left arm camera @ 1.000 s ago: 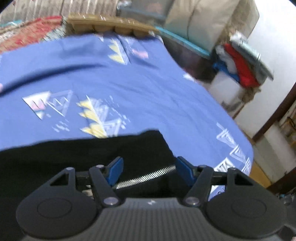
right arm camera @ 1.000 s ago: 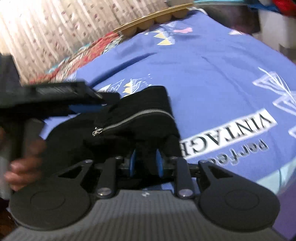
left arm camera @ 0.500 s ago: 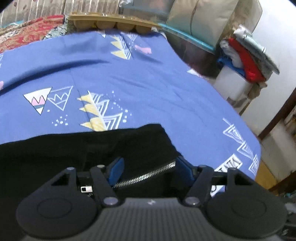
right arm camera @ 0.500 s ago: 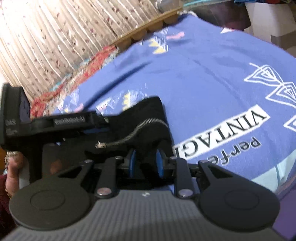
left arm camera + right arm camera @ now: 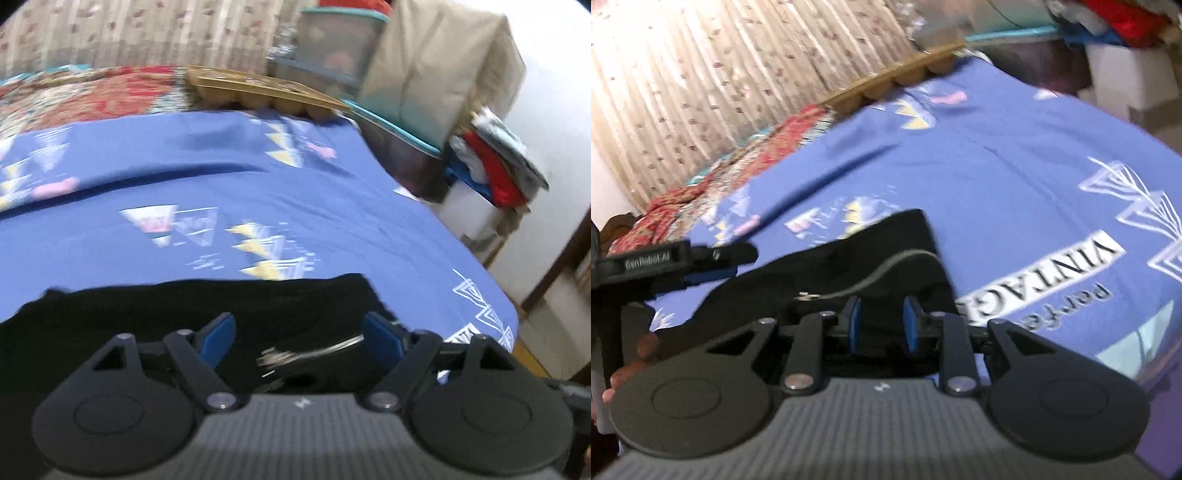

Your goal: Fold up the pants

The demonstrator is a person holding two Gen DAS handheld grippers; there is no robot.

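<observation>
A: Where are the black pants (image 5: 207,314)?

B: They lie on the blue bed sheet (image 5: 258,192), near its front edge. In the left view they fill the bottom, from about 8 o'clock to 4 o'clock.

A: What is the left gripper (image 5: 299,332) doing?

B: Its blue fingers (image 5: 218,332) are far apart and opening. The pants and their silver zipper (image 5: 314,350) sit between them, but the pads do not press the cloth.

A: And the right gripper (image 5: 882,325)?

B: Its blue fingers (image 5: 854,323) are close together. They pinch a fold of the black pants by the zipper.

A: What else is there?

B: A red patterned blanket (image 5: 85,92) at 11 o'clock, a brown tray (image 5: 258,92) at 12 o'clock, and a pile of clothes (image 5: 495,166) at 2 o'clock. A hand (image 5: 631,365) holds the left gripper at 8 o'clock in the right view.
</observation>
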